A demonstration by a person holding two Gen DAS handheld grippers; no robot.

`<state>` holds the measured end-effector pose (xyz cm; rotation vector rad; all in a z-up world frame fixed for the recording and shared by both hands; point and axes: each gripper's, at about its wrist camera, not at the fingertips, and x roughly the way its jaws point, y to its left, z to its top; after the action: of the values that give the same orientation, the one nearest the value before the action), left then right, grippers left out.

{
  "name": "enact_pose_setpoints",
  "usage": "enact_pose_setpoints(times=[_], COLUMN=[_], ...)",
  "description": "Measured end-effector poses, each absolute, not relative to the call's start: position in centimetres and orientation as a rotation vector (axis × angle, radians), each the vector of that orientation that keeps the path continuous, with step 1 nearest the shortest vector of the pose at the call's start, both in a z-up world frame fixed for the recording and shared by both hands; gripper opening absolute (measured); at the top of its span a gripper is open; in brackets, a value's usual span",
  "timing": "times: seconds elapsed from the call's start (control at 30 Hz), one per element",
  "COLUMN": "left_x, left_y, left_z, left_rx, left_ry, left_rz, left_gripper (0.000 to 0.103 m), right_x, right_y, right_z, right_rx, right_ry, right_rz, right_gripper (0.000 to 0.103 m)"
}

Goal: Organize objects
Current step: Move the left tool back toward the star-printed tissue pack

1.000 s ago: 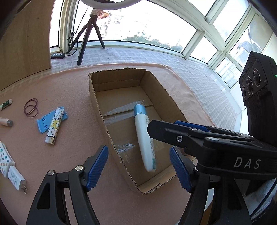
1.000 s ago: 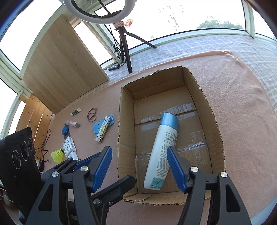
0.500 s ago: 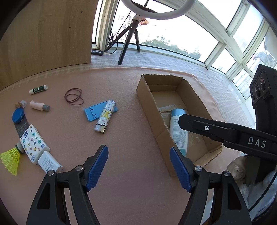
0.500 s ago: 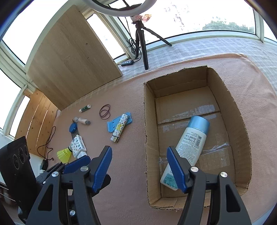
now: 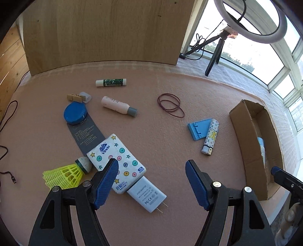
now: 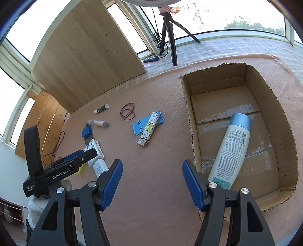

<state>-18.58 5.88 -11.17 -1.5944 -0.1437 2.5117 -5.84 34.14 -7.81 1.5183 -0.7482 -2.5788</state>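
Here both grippers, left gripper [image 5: 151, 166] and right gripper [image 6: 151, 168], hang released and empty above the tissue pack [image 5: 115, 157] and cardboard box [image 6: 186, 113].

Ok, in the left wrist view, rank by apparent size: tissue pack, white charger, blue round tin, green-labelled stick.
1. tissue pack, partly behind a finger
2. white charger, though it lies nearest the camera
3. blue round tin
4. green-labelled stick, farthest away, so likely understated

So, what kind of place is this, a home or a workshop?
Probably a sunlit home balcony or sunroom set up for filming: wide curved windows wrap the space, a ring light on a tripod stands by the glass, and household items lie around a cardboard box.
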Motion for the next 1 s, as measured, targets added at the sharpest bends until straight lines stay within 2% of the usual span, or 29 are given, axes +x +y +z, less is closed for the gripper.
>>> enact_pose_setpoints(times=[0.27,0.4,0.57,0.77,1.0], left_x=[-22.5,-23.4,-24.1,-23.3,-22.1], left_y=[1.8,1.3,1.5,2.4,2.4], left_z=[-12.9,-14.1,-15.4,-15.5,-15.3], left_rx=[-1.685,-1.738,-1.775,-1.746,-1.732], left_ry=[-0.124,-0.111,-0.090,-0.036,-0.006], left_rz=[2.547,2.528,2.487,2.487,2.482], left_gripper=[0.074,0.069,0.069,0.061,0.061], right_x=[-4.4,-3.8,-3.7,-4.0,-4.7], right_y=[33.6,33.8,33.8,33.5,32.6], right_z=[-9.1,-9.7,-10.3,-10.4,-10.4], right_rx=[1.567,1.580,1.606,1.616,1.627], right_ry=[-0.791,-0.830,-0.855,-0.848,-0.815], right_rz=[-2.574,-2.571,-2.556,-2.543,-2.519], right_gripper=[0.062,0.062,0.062,0.062,0.062])
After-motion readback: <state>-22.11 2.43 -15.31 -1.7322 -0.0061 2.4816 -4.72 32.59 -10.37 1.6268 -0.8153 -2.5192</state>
